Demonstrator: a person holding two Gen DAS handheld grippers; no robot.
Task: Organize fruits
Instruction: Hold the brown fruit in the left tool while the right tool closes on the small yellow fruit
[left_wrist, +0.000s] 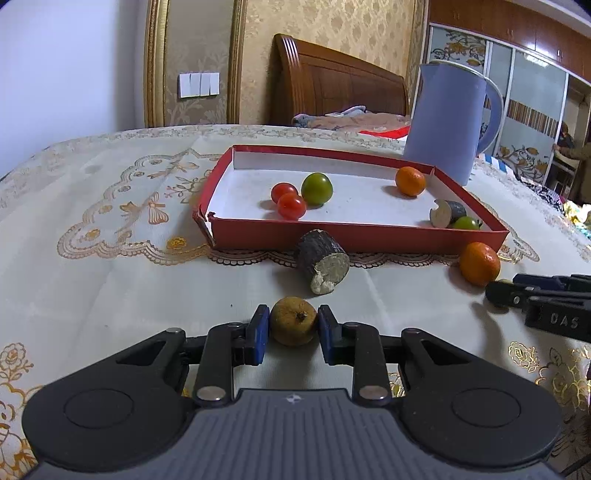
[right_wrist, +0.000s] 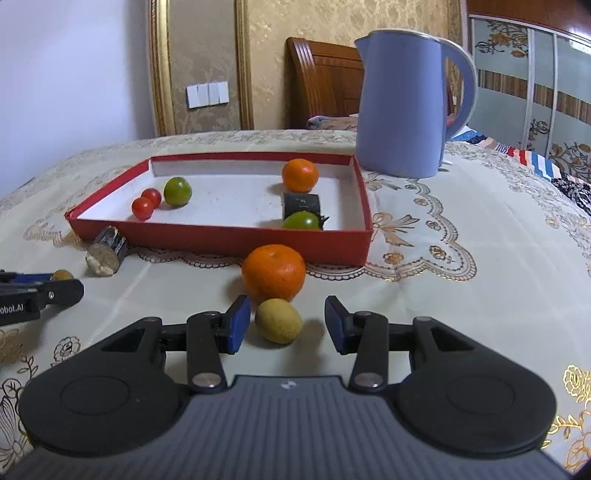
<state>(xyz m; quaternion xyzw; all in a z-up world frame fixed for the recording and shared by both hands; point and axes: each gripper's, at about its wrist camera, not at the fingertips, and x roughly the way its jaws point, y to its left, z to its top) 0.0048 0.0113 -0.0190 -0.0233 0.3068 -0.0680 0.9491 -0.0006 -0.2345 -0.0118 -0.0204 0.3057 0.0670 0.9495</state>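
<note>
A bedroom with gold-patterned wallpaper and a wooden headboard (left_wrist: 332, 85) lies behind a counter (left_wrist: 110, 258) draped in a cream cloth with gold embroidery. At mid-frame in the left wrist view sits a shallow red tray (left_wrist: 354, 240) with a white floor; a lavender kettle (left_wrist: 447, 118) stands just behind its upper right corner.

Inside the tray lie two red tomatoes (left_wrist: 288, 201) touching each other, a green tomato (left_wrist: 316, 189) beside them, an orange (left_wrist: 410, 181) near the right wall, and a dark cut cane piece (left_wrist: 447, 213) with a second green tomato (left_wrist: 466, 223) in the lower right corner.

Outside the tray, another cane piece (left_wrist: 323, 260) lies against its front wall, and a second orange (right_wrist: 274, 272) sits just in front of it.

The left gripper (left_wrist: 293, 328), low in its frame, is clamped on a brownish round fruit (left_wrist: 294, 321), both blue pads pressing its sides. The right gripper (right_wrist: 284, 323) stands apart around a small yellow-green fruit (right_wrist: 279, 320) resting on the cloth just below the orange; its pads are clear of it.
</note>
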